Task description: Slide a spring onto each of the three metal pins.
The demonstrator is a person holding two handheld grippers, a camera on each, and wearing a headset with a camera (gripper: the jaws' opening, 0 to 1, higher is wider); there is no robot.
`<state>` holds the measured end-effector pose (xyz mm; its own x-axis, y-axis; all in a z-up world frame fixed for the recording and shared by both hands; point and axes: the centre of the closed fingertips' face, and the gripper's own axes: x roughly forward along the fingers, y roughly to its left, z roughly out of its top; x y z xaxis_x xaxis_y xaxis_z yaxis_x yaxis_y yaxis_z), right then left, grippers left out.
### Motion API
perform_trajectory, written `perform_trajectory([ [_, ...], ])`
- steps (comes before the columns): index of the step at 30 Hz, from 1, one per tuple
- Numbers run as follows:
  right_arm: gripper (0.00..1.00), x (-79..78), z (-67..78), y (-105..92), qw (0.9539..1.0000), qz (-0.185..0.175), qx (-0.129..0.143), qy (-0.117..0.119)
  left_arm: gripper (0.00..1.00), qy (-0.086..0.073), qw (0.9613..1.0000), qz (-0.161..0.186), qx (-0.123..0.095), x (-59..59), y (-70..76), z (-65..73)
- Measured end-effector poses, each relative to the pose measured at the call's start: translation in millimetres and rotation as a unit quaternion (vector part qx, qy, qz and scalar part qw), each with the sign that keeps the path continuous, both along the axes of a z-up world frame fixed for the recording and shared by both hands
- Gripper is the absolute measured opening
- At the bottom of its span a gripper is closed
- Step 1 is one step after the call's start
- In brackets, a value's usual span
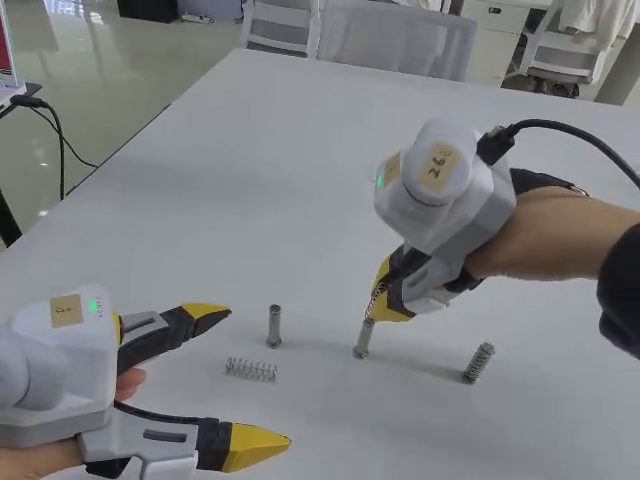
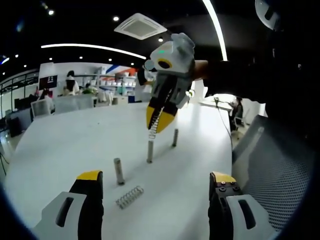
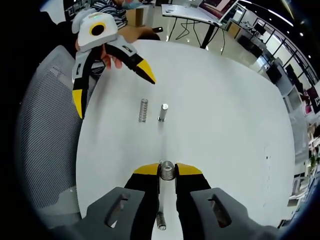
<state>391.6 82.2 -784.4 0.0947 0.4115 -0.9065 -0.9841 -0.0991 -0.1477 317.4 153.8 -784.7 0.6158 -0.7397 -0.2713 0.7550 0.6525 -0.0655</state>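
Note:
My right gripper is shut on a spring, held upright with its lower end at the top of the middle metal pin. Seen from the left gripper view, this spring hangs just over that pin. A bare pin stands to the left, with a loose spring lying flat in front of it. The right-hand pin carries a spring. My left gripper is open near the table's front, with nothing between its jaws, a short way from the loose spring.
The white table stretches far back and to both sides. Its left edge runs diagonally, with floor and a cable beyond it. Chairs stand at the far end. A mesh chair is close behind the left gripper.

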Motion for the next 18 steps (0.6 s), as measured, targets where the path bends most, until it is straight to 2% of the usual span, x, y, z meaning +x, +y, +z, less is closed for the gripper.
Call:
perform_trajectory([
  [18,0.08,2.4,-12.3,0.8,0.9998,0.0,-0.013,0.012,0.81,0.001,1.0,0.001,-0.001,-1.2,2.0,0.2],
])
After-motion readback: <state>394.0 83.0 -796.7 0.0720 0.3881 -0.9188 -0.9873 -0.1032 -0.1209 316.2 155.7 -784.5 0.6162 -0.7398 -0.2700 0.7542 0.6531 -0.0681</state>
